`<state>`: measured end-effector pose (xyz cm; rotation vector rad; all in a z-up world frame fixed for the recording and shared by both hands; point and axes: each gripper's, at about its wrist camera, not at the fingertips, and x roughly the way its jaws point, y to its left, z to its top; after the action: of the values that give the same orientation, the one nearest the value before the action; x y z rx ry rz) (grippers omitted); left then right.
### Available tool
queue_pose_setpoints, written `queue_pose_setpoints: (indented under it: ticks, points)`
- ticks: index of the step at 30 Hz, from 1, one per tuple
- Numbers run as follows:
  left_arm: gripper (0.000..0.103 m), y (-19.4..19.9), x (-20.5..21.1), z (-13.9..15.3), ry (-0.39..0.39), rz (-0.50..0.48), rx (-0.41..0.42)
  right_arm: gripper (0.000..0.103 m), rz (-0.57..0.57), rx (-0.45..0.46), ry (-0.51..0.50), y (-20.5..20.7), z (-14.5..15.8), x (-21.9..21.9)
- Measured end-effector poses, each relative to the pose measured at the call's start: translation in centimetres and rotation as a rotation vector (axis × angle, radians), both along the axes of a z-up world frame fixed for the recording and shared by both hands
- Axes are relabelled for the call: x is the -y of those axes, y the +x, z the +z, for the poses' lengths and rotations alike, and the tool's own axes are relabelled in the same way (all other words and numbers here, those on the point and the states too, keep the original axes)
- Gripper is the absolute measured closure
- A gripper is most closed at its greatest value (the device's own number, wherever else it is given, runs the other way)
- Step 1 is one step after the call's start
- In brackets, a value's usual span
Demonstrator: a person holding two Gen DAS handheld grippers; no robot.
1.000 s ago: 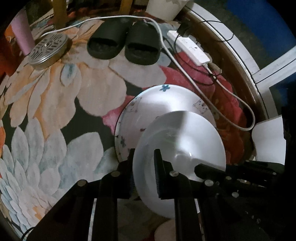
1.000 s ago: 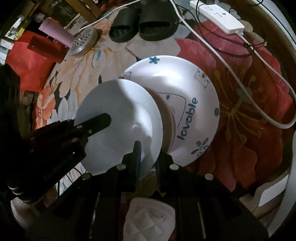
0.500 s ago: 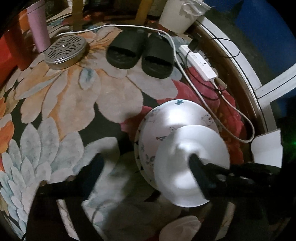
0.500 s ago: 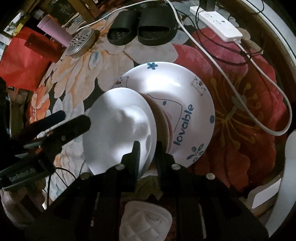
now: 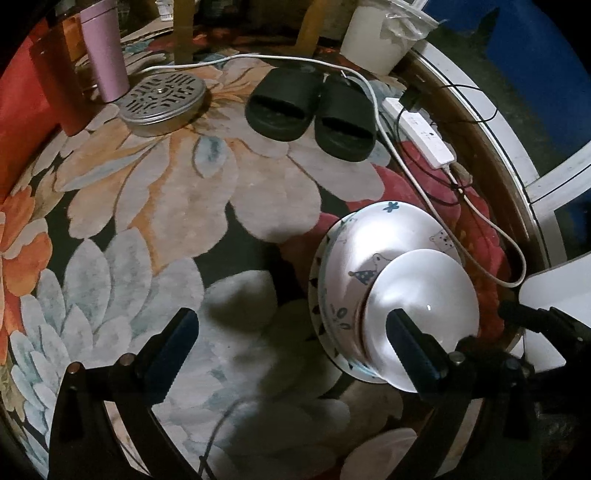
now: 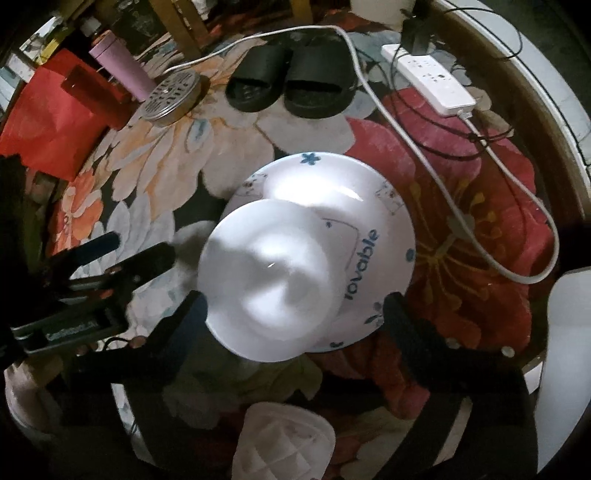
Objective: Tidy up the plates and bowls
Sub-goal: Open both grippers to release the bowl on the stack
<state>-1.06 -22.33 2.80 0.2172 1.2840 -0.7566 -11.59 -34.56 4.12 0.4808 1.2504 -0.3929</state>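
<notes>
A plain white plate (image 6: 269,284) rests tilted on a larger white plate with blue "lovable" print (image 6: 369,221), which lies on the floral rug. Both show in the left wrist view, the plain plate (image 5: 424,302) at lower right over the printed plate (image 5: 384,232). My right gripper (image 6: 295,306) is open, its fingers either side of the plain plate's near edge, holding nothing. My left gripper (image 5: 291,332) is open and empty, left of the plates; it also shows in the right wrist view (image 6: 144,254).
Black slippers (image 5: 314,107), a metal round lid (image 5: 162,96), a pink tumbler (image 5: 105,55), a white power strip (image 5: 424,136) with cables and a white bucket (image 5: 384,33) lie at the rug's far side. A white quilted object (image 6: 284,443) lies near me.
Both grippers have opened and let go of the plain plate, which now rests on the printed plate. The left gripper has drawn back to the left.
</notes>
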Motion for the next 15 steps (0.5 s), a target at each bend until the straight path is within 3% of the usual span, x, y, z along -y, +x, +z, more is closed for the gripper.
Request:
queue_pose_setpoints:
  ticks: [8,15]
  points:
    - [0.001,0.0,-0.6,0.0,0.019,0.008,0.017,0.003,-0.102,0.023,0.019,-0.8,-0.7,1.2]
    - [0.001,-0.2,-1.2,0.5,0.024,0.005,0.032,0.003,-0.11,0.068,-0.006,-0.3,-0.1,0.5]
